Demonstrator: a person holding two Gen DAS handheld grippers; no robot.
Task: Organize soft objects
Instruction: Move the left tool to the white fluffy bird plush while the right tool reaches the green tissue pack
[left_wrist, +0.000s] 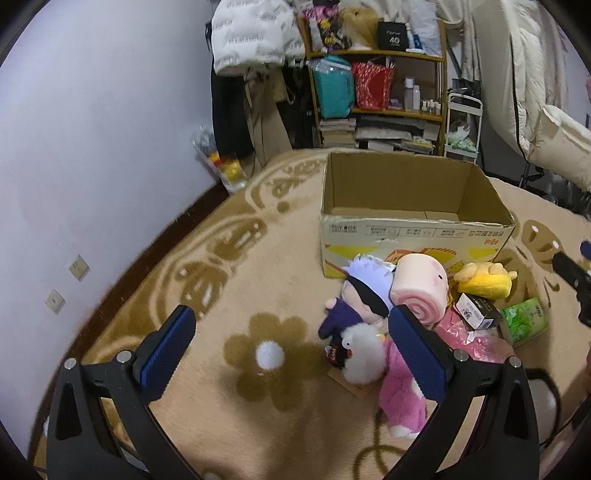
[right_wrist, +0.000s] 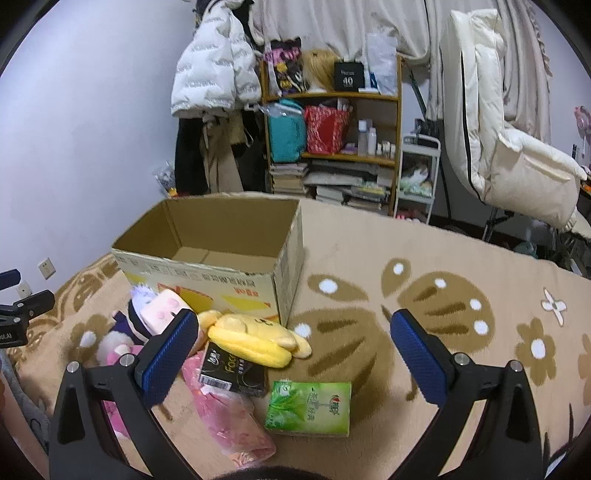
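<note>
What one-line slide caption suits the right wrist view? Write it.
Open right gripper hovers over plush toys beside an empty cardboard box.

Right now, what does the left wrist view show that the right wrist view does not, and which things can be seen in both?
Only the left wrist view shows the white fluffy toy whole and the doll's dark eye band. Only the right wrist view shows the front of the green tissue pack and the butterfly pattern on the blanket. Both show the open cardboard box, the yellow plush, the pink roll plush and the shelf.
</note>
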